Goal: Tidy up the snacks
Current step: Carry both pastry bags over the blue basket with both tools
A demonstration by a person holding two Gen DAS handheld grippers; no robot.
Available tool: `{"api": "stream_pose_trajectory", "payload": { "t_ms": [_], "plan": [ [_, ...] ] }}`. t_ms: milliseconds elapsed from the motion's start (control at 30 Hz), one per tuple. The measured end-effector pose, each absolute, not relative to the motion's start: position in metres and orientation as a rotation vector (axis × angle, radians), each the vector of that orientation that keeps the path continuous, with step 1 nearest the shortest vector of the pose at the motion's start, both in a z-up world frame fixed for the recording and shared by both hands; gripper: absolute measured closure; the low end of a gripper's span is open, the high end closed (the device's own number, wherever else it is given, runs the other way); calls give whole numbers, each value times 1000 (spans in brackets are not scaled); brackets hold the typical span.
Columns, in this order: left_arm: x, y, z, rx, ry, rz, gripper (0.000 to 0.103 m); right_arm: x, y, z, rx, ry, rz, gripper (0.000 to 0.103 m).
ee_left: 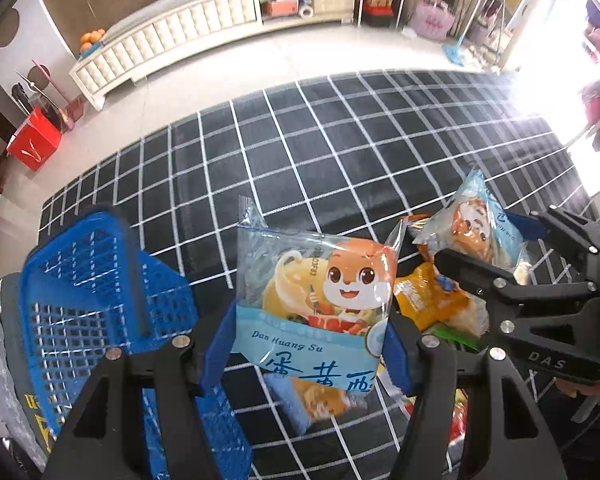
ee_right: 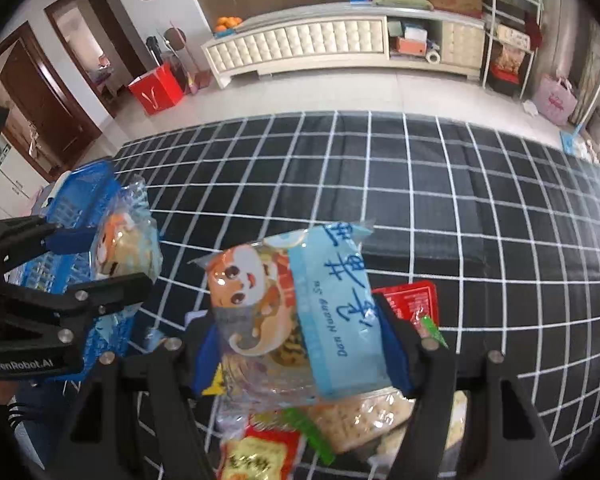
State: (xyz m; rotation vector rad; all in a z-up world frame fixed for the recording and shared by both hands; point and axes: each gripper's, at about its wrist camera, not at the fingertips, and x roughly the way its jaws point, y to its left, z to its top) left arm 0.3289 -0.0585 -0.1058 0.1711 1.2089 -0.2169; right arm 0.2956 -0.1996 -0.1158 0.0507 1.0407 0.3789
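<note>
Two pastry packets are clamped, one in the left tongs [ee_left: 308, 344] and one in the right tongs [ee_right: 300, 344], raised above the snack pile [ee_right: 340, 432], presumably for the blue basket [ee_left: 100, 280] alongside

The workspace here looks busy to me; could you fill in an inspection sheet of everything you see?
Surface: black checked cloth with white grid lines.
Job's things: blue basket at the left; loose snack pile at the right.
Clutter: nothing seen on the cloth beyond the snacks.
Grippers: left claw shut on a squirrel pastry packet; right claw shut on a second pastry packet.
Cables: nothing seen.
Surroundings: tiled floor, white padded cabinet, red bag, oranges.
</note>
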Motion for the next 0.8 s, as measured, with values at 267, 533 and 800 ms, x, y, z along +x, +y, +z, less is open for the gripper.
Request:
{"api": "stream_pose_trajectory", "payload": {
  "t_ms": [267,533,800],
  "plan": [
    [282,-28,-51,118,1116,-227,41,268,-166,-65,-15,997,385,31],
    [250,29,-30,79,1060,-200,41,253,-115,-36,-64,956,422,31],
    [232,81,-25,65,1042,-156,41,254,-60,-37,-106,963,474,31]
  ]
}}
